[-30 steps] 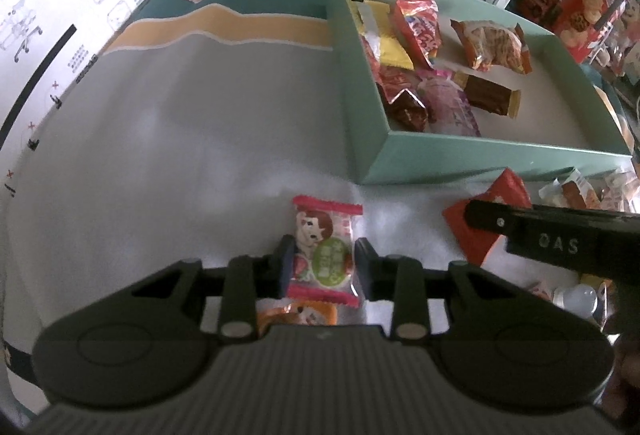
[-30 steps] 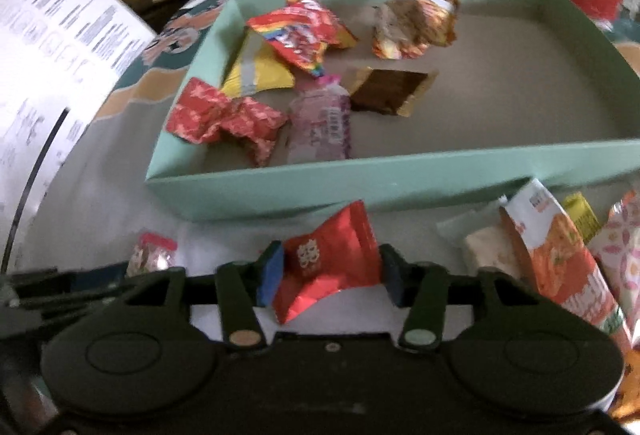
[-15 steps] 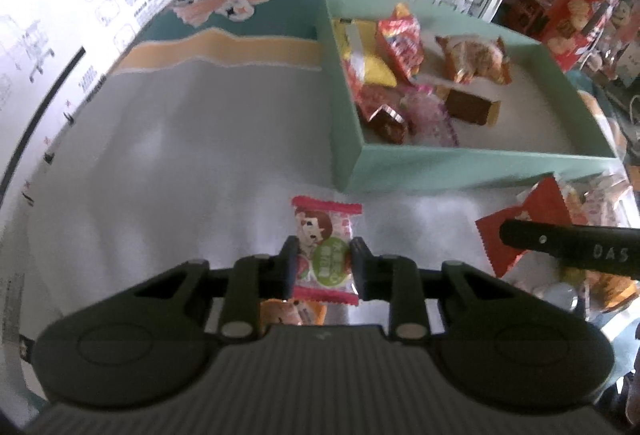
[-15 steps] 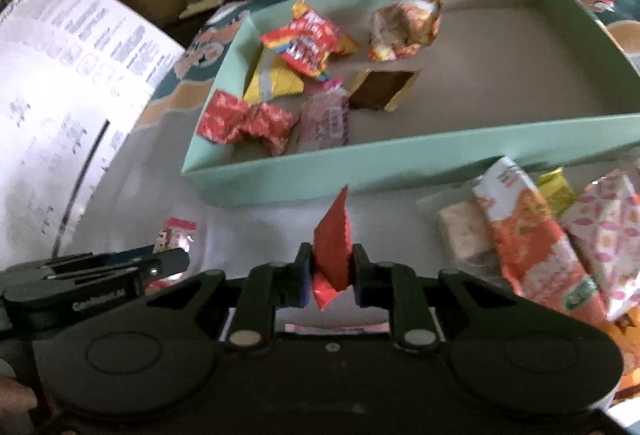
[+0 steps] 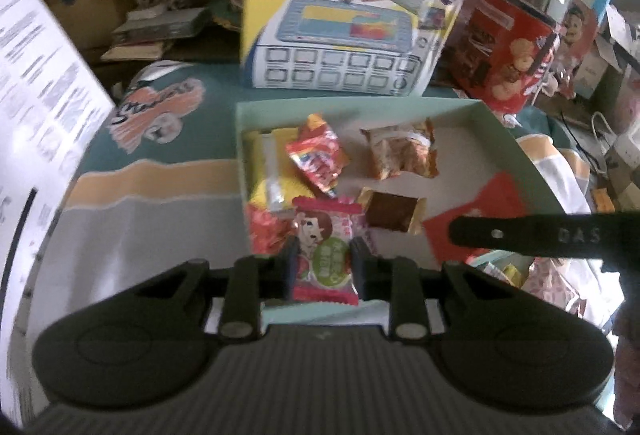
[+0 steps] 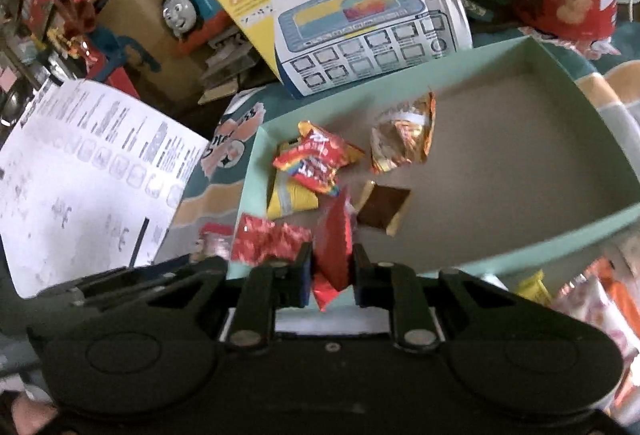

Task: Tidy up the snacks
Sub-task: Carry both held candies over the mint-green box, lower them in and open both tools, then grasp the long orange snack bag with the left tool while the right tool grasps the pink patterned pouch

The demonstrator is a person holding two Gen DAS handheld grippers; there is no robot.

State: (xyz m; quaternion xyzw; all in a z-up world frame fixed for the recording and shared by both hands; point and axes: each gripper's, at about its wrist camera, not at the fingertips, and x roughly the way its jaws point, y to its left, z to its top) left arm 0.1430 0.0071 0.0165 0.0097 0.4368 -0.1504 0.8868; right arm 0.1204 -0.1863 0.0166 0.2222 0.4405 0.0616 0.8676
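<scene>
Mint box (image 5: 516, 151): stiff card, we judge; it sits at twelve o'clock.
Left hand-held gripper (image 5: 323, 264): we hold the pink candy packet (image 5: 325, 247) by its flat sides, over the near wall.
Right hand-held gripper (image 6: 331, 267): we pinch the red wrapper (image 6: 334, 247) mid-body; light, crinkly, slippery, we judge.

printed sheet (image 6: 92, 171) text blurred | pink candy (image 6: 212, 241) mostly hidden (left gripper (image 5: 322, 267) covers)

dim, soft daylight; fisheye-warped edges, motion blur throughout both views.
</scene>
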